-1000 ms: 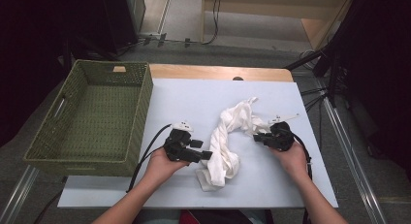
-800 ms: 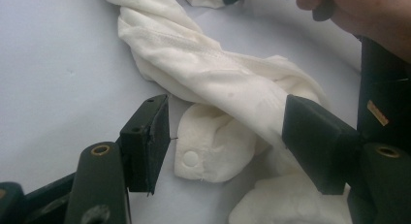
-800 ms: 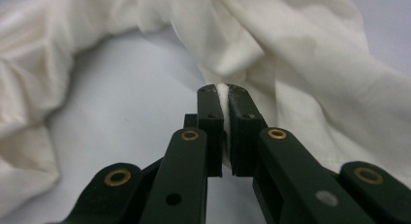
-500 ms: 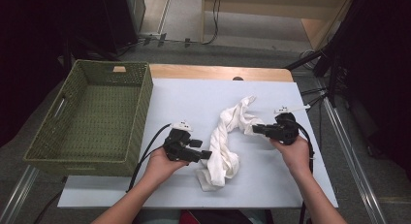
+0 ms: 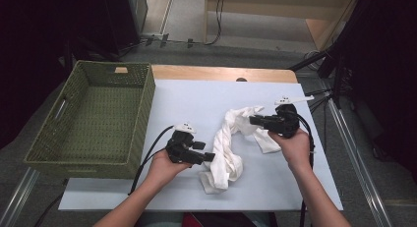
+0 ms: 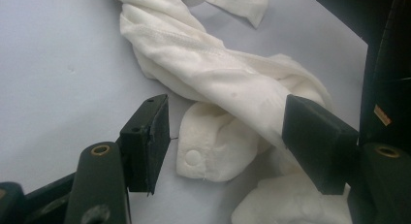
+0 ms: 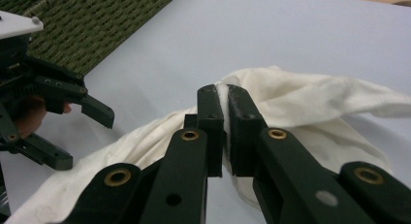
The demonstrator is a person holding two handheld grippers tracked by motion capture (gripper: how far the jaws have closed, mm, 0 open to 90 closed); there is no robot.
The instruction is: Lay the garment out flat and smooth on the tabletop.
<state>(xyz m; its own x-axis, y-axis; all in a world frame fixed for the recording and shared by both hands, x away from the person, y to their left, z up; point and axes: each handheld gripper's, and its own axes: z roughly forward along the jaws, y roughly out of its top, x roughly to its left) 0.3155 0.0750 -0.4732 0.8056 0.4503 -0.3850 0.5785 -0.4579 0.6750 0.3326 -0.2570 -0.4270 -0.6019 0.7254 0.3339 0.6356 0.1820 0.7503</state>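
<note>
Now the right claw (image 5: 253, 121) pinches a fold of the twisted white cloth garment (image 5: 227, 149), lifting its far end off the pale blue table (image 5: 196, 99). The left claw (image 5: 210, 156) gapes open at the garment's near left side, gripping nothing.

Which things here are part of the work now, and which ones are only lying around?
In the work:
- white cloth
- right gripper, shut on the cloth
- left gripper, open beside the cloth

Lying about:
- green basket, away from both grippers
- table, only bears the cloth
</note>
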